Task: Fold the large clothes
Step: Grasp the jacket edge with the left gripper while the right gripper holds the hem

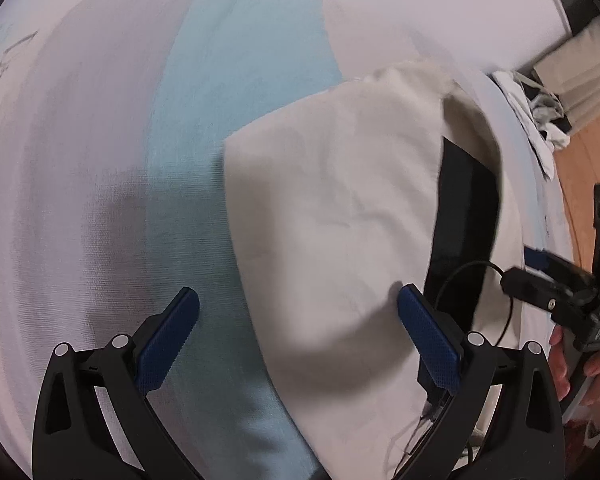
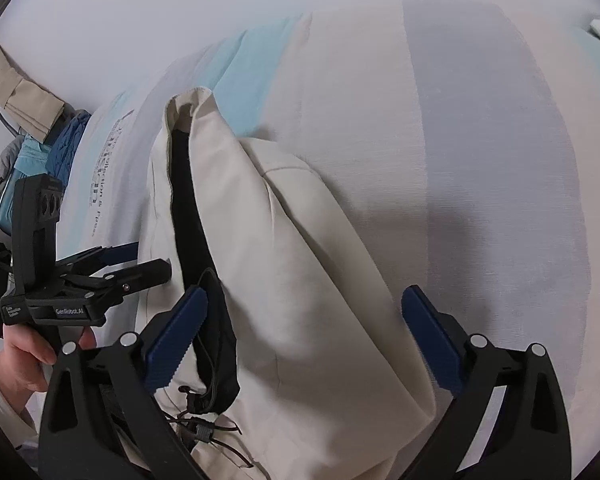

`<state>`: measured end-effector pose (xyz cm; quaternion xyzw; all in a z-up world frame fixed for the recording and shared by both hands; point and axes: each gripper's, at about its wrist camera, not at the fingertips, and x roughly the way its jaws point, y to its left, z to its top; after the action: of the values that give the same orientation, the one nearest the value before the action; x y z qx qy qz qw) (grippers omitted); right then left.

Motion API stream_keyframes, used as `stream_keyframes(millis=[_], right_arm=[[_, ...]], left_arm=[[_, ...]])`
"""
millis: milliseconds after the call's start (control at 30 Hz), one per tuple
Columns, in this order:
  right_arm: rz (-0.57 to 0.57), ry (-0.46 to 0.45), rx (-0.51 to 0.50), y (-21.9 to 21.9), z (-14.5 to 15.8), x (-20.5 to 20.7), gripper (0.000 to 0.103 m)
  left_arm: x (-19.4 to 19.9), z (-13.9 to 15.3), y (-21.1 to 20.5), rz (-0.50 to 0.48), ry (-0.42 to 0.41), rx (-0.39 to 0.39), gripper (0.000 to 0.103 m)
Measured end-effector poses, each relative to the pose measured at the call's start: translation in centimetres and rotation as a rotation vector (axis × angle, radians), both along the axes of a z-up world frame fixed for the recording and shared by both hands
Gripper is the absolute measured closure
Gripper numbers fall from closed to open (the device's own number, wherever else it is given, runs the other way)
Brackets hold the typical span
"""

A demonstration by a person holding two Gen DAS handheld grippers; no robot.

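Striped bedding (image 1: 100,160) covers nearly everything under the left wrist camera: pale grey and white bands at the left edge with dark printed lettering (image 1: 4,64) partly cut off, then a broad light-blue band (image 1: 236,80) running away from the camera. Right of that band lies the cream garment (image 1: 332,208), bunched and folded over itself, with a black lining (image 1: 464,204) showing through an opening along its right side and thin dark cords trailing at its lower edge. The left gripper (image 1: 298,320) hovers just above the cloth with its blue-padded fingers (image 1: 168,340) spread wide and nothing between them. Further right, the mattress edge drops to a wooden floor (image 1: 588,148), where a heap of white clothing (image 1: 536,120) rests against the bed; beige fabric hangs behind it.

From the right wrist camera, far left shows a beige hanging garment (image 2: 16,88) and a pile of blue and teal clothes (image 2: 56,148) against a plain white wall (image 2: 140,8). Below them a hand grips the other tool. The cream garment rises in a ridge through the middle, black lining facing left. The right gripper (image 2: 304,332) straddles it, fingers (image 2: 432,336) apart, holding nothing. Grey and white stripes fill the right side.
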<state>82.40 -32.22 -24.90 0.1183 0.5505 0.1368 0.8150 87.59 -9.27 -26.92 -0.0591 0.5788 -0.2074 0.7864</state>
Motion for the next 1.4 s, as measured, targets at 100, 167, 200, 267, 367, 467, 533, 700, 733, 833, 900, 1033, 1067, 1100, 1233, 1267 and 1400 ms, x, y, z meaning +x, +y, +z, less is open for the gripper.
stream_keyframes(millis=[100, 167, 200, 267, 367, 467, 533, 700, 733, 833, 900, 1033, 1067, 1100, 1233, 1267, 1400], right_arm=[[0.0, -0.002, 0.004, 0.0, -0.2, 0.2, 0.013], [-0.003, 0.002, 0.008, -0.2, -0.3, 0.3, 0.021], [-0.004, 0.004, 0.003, -0.3, -0.3, 0.3, 0.026], [0.003, 0.003, -0.007, -0.4, -0.3, 0.3, 0.037], [0.017, -0.003, -0.013, -0.7, -0.1, 0.1, 0.057], [0.007, -0.011, -0.006, -1.2, 0.2, -0.3, 0.067], [0.009, -0.021, -0.017, -1.0, 0.7, -0.7, 0.078], [-0.003, -0.12, -0.091, 0.0, 3.4, -3.3, 0.086], [-0.001, -0.141, -0.103, 0.2, 3.8, -3.8, 0.087], [-0.006, -0.194, -0.117, 0.5, 5.5, -5.4, 0.088], [-0.008, -0.213, -0.123, 0.7, 6.3, -6.4, 0.089], [-0.005, -0.256, -0.138, 1.0, 8.0, -9.0, 0.089], [0.0, -0.266, -0.142, 1.3, 8.4, -9.4, 0.089], [0.0, -0.285, -0.144, 1.4, 8.9, -10.2, 0.09], [-0.006, -0.345, -0.153, 1.7, 10.6, -14.6, 0.09], [-0.007, -0.354, -0.154, 1.9, 10.8, -15.7, 0.09], [-0.03, -0.371, -0.155, 1.8, 11.0, -19.5, 0.09]], left_arm=[[0.4, -0.5, 0.3, 0.024, 0.017, -0.027, 0.006], [0.5, -0.4, 0.2, 0.025, 0.009, -0.042, 0.011], [0.5, -0.3, 0.1, 0.023, 0.007, -0.049, 0.018], [0.6, 0.0, -0.1, 0.017, 0.001, -0.068, 0.031], [0.5, 0.8, -0.6, -0.008, -0.034, -0.057, 0.055], [0.3, 2.0, -1.2, -0.017, -0.081, -0.063, 0.084], [0.0, 3.2, -0.9, -0.018, -0.116, -0.091, 0.093], [-2.1, 5.7, -0.5, -0.012, -0.205, -0.147, 0.099], [-2.7, 6.2, -0.4, -0.014, -0.219, -0.158, 0.1], [-4.3, 7.8, 0.0, -0.02, -0.26, -0.175, 0.1], [-5.3, 8.4, 0.0, -0.035, -0.283, -0.146, 0.1], [-8.0, 9.8, -0.5, -0.079, -0.34, -0.094, 0.1], [-9.1, 10.4, -0.5, -0.091, -0.361, -0.088, 0.1], [-10.0, 10.8, -0.5, -0.101, -0.377, -0.086, 0.1], [-14.9, 12.7, 0.4, -0.137, -0.462, -0.044, 0.1], [-15.8, 12.9, 0.4, -0.141, -0.467, -0.05, 0.1], [-21.7, 14.1, 1.9, -0.155, -0.544, -0.043, 0.1]])
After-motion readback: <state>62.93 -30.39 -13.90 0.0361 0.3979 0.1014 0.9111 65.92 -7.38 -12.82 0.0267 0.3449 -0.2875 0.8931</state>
